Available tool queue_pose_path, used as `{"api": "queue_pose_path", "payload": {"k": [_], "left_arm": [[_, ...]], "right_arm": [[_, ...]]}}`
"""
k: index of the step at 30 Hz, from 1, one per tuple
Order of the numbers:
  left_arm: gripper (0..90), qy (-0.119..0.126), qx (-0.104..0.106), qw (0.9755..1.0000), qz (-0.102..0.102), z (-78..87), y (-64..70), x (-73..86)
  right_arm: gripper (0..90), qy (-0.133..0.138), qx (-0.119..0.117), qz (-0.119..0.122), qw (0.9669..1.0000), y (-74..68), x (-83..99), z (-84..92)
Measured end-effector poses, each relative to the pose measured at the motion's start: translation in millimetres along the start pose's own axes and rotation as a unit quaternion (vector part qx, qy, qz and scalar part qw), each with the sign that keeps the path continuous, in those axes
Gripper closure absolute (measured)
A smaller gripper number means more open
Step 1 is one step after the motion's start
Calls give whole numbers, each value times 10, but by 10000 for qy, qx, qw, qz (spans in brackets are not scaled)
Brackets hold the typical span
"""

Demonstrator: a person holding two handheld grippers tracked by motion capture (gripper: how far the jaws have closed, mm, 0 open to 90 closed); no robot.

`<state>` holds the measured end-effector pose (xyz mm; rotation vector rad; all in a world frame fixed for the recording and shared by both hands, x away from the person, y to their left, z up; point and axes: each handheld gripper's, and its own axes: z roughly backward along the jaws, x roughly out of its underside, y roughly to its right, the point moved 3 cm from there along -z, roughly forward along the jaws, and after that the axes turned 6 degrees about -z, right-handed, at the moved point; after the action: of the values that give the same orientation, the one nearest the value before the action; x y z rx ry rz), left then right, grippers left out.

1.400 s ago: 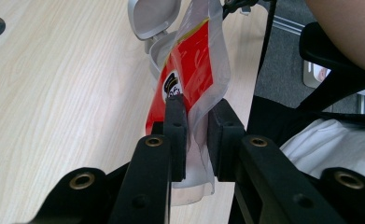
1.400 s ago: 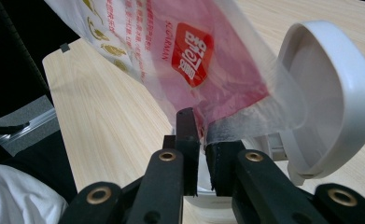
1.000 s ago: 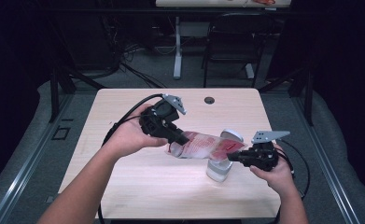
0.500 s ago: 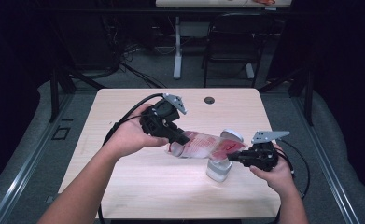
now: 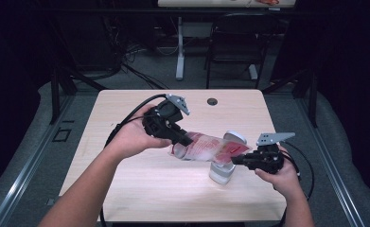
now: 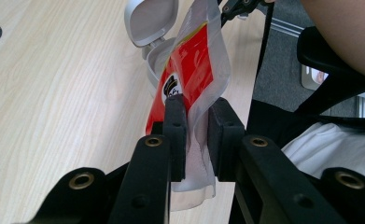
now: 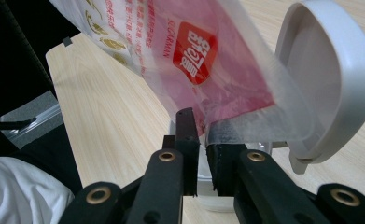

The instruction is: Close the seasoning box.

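A small white container (image 5: 222,171) with a hinged lid (image 5: 234,137) flipped up and open stands on the wooden table (image 5: 126,189), toward its near right part; what lies inside it cannot be told. Stretched above it, tilted down toward the right, is a clear plastic pouch (image 5: 206,148) printed in red, its contents a pinkish-red mass behind the film. The pouch's right end hangs just over the container's open mouth, beside the raised lid. The left gripper (image 5: 180,138) pinches the pouch's left, higher end: in the left gripper view its pads (image 6: 175,135) are clamped on the clear edge strip of the pouch (image 6: 194,70), with the container (image 6: 154,58) beyond it. The right gripper (image 5: 237,159) grips the pouch's lower right edge; in the right gripper view its jaws are nearly together on the thin clear film (image 7: 245,128), with the lid (image 7: 329,79) just to the right.
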<state>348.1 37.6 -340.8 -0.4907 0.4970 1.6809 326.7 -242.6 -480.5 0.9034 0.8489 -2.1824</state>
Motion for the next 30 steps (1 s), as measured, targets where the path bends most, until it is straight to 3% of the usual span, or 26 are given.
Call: {"api": "queue_pose_path", "payload": {"k": [30], "left_arm": [[794,24,-36,10000,-1,1,-21,-15]], "right_arm": [[857,-3,-28,-72,10000,5,2,54]]}}
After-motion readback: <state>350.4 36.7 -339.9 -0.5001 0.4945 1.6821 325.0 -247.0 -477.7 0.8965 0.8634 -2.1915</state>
